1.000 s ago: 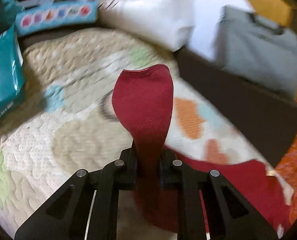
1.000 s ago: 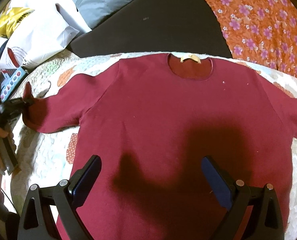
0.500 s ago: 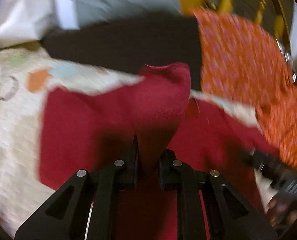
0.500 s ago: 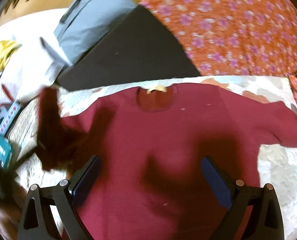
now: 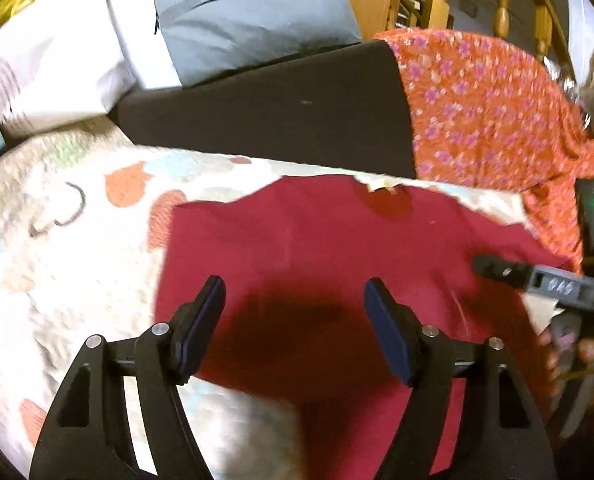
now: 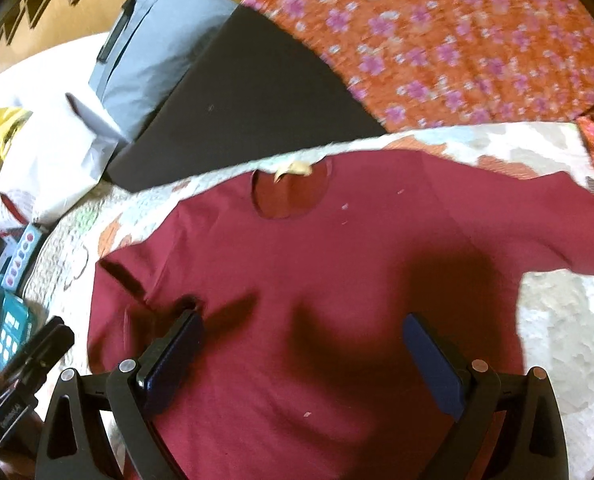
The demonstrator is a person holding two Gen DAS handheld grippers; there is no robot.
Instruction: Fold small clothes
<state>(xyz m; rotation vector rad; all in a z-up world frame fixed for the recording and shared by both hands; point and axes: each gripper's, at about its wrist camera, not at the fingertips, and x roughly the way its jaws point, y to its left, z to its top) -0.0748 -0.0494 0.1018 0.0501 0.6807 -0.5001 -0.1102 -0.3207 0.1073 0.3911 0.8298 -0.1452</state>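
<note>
step: left sleeve fold | maroon shirt [image 6: 337,280] flat on quilt [image 5: 57,280], collar at far edge | left tool [image 5: 293,320] opening, empty | right tool [image 6: 301,356] wide, empty | I press crease, then take right sleeve [image 6: 537,232]

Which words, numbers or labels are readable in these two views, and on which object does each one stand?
Nothing reads clearly.
Neck label of the red shirt: no legible print.
Teal box: white print, too small and blurred.
Right hand-held gripper: raised marks on its side in the left wrist view, blurred.
</note>
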